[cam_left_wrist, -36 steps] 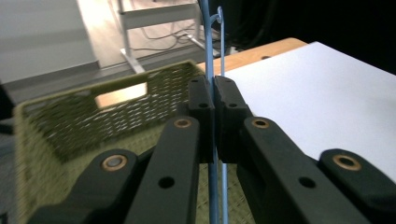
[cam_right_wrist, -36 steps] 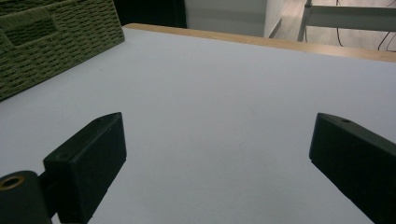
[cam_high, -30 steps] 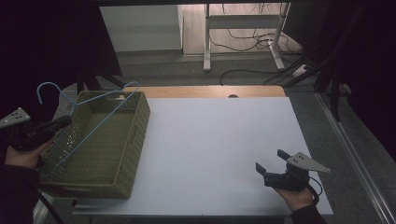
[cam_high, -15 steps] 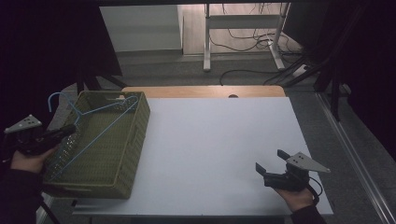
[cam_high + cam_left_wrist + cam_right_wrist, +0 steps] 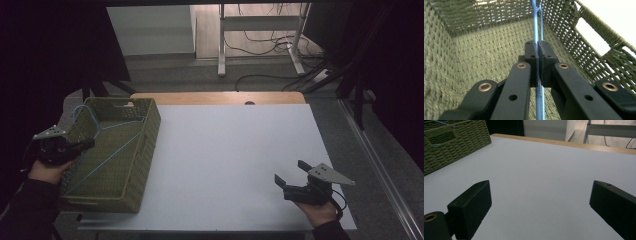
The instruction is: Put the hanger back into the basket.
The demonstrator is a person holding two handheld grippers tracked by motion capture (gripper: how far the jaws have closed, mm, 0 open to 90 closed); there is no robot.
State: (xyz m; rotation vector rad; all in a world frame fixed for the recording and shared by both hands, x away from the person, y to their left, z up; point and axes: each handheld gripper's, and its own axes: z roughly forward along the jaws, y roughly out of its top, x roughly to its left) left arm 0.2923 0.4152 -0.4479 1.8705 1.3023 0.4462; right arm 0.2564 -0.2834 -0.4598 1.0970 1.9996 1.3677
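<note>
Dim workshop, white table (image 5: 235,155) under cold light, cables and a metal stand on the floor beyond its far edge. At my left, my left gripper (image 5: 538,53) is clamped tight on the wire of a blue hanger (image 5: 97,131), jaws pressed together with the wire running up between them. The hanger lies low inside the green woven basket (image 5: 145,150) at the table's left end, its hook toward the far left corner and its long bar slanting down toward the near end. From the left gripper view the wire sits close to the basket's handle-side wall, though I cannot tell whether it touches the weave.

To do this step well, I judge I should keep the hanger flat and low, ease my hand down until the wire rests on the basket floor, then part the jaws only when nothing hangs over the rim. Tugging sideways could snag the hook in the weave or drag the basket along the table.

Besides the hanger, I see nothing else in the basket; its floor looks bare.

My right gripper (image 5: 292,177) rests near the table's near right corner, well apart from the basket, jaws spread wide over bare white surface, holding nothing.
</note>
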